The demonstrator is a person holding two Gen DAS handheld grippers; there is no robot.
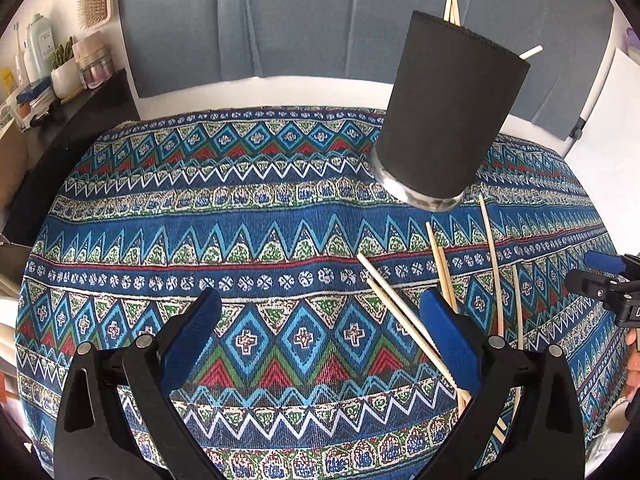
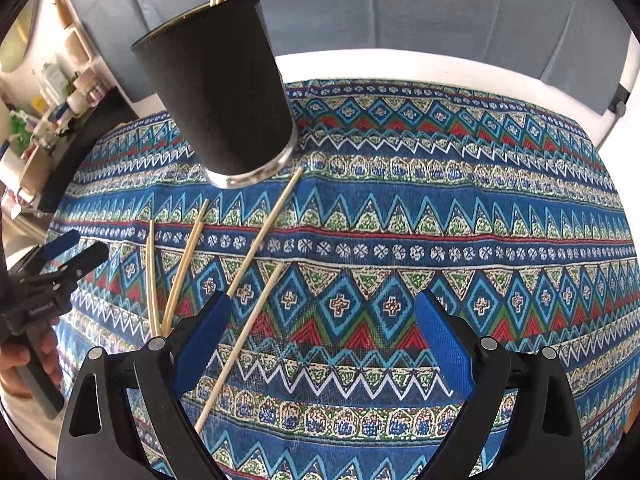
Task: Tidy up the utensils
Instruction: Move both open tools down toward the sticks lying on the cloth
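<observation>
A black cup (image 1: 448,116) with a silver base stands on the patterned cloth and holds a few wooden chopsticks (image 1: 453,6). It also shows in the right wrist view (image 2: 220,92). Several loose chopsticks (image 1: 400,304) lie on the cloth in front of the cup, and show in the right wrist view (image 2: 260,236) too. My left gripper (image 1: 320,316) is open and empty above the cloth, left of the loose sticks. My right gripper (image 2: 322,318) is open and empty, right of them.
The patterned cloth (image 1: 240,220) covers a white table (image 1: 280,88). A dark shelf (image 1: 80,100) with bottles, jars and a hairbrush stands at the far left. Grey-blue panels (image 1: 280,20) rise behind. The right gripper shows at the left wrist view's right edge (image 1: 608,280).
</observation>
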